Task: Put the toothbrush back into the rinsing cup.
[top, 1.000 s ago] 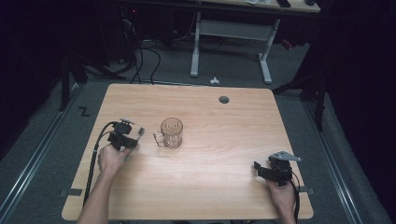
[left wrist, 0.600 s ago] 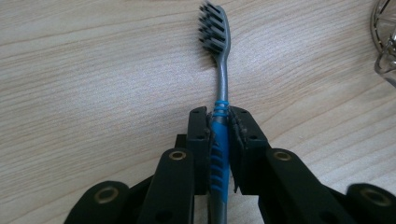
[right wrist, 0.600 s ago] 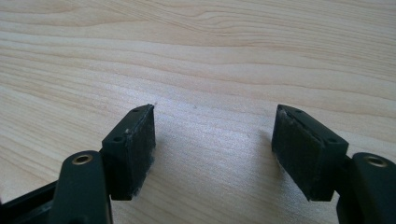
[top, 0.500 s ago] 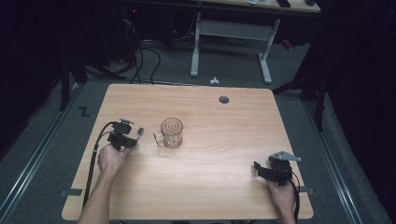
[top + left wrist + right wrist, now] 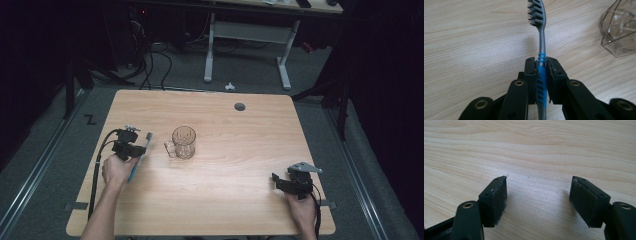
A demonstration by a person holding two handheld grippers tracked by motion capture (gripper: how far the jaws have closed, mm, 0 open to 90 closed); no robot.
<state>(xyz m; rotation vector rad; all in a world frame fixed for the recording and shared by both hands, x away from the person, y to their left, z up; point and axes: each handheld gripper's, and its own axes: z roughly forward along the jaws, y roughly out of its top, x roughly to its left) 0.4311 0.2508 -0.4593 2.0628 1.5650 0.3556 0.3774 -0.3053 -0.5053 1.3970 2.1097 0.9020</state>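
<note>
Toothbrush [image 5: 541, 75], blue and grey with dark bristles, is sitting clamped by its ribbed handle between the left tool's [image 5: 541, 65] black pads, head pointing away over the pale wood-grain surface [image 5: 474, 37]. A ribbed clear glass mug [image 5: 183, 142] is standing nearby. The right tool [image 5: 539, 192] is resting with jaws spread wide, holding nothing.

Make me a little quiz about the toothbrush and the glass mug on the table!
1. True or false: the left gripper is shut on the toothbrush.
2. Which way does the glass mug stand: A) upright, B) lying on its side?
3. What is between the right gripper's jaws?

Key:
1. True; its pads clamp the blue handle.
2. A.
3. Nothing; they stand open over the bare table.
</note>
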